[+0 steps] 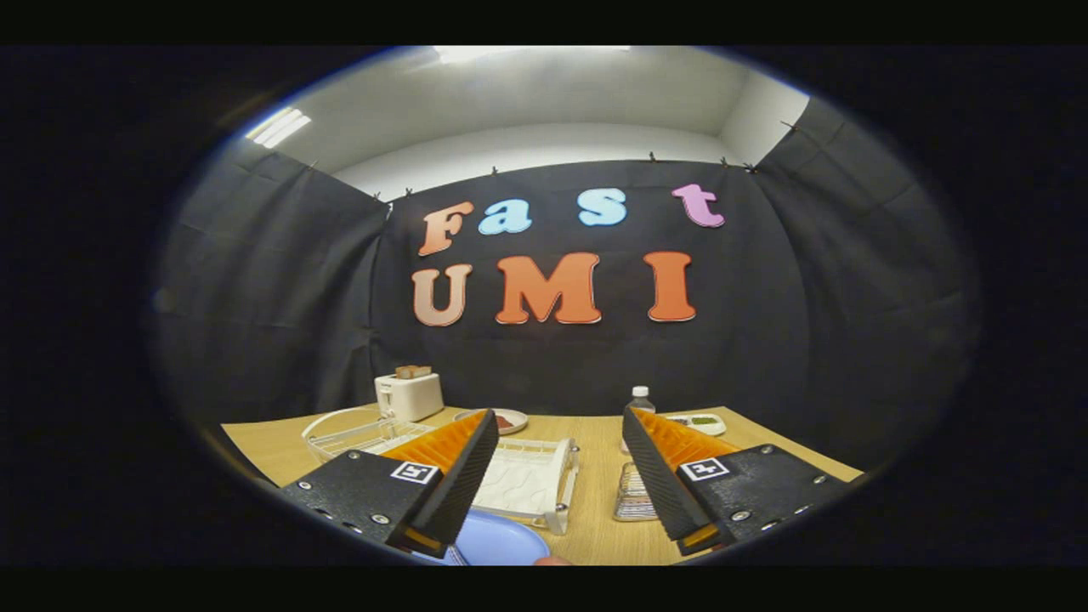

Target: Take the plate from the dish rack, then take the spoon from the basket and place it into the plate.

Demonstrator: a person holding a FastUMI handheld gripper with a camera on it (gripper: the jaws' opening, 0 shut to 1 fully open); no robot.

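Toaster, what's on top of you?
Something brown, likely slices of bread, pokes out of the top of the white toaster at the back of the table. How far down it goes is hidden inside. The gripper has its jaws open, holding nothing.

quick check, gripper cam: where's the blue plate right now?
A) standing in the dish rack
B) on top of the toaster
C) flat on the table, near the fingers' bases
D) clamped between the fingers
C: the blue plate lies flat on the table, in front of the white dish rack; the gripper is open and holds nothing.
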